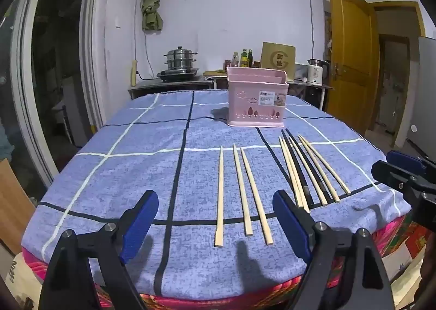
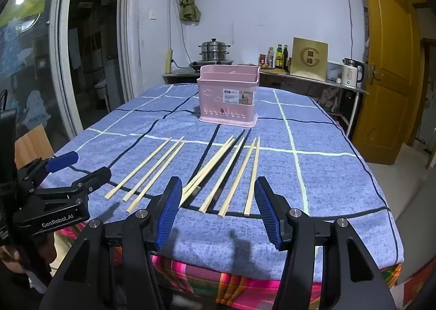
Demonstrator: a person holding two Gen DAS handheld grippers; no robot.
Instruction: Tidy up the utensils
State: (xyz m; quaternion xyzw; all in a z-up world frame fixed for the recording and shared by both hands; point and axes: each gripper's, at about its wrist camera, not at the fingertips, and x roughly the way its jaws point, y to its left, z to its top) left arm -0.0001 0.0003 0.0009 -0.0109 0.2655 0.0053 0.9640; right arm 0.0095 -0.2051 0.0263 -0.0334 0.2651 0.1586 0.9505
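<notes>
- The surface [image 1: 136, 152] is covered by a blue cloth with white and black grid lines; a pink striped cloth shows under its near edge.
- A pink basket [image 1: 257, 97] stands upright on the far middle of the surface.
- Three pale wooden chopsticks [image 1: 239, 190] lie in front of the basket, slightly to its left, apart from each other.
- A second bunch of chopsticks [image 1: 308, 171], pale and black mixed, lies in front of the basket to its right, some touching or overlapping.
- The left hand-held gripper [image 1: 215, 225] hangs over the near edge with blue pads spread wide, nothing between them.
- The right hand-held gripper [image 2: 218, 209] is likewise spread and empty, before the mixed bunch.
- Behind the basket, against a pale wall, a counter holds a steel steamer pot [image 1: 181, 60], bottles [image 1: 246, 57], a brown box [image 1: 278, 60] and a white kettle [image 1: 316, 71].
- A yellow wooden door [image 1: 351, 59] stands open right of the basket; a dark doorway lies to its left.
</notes>
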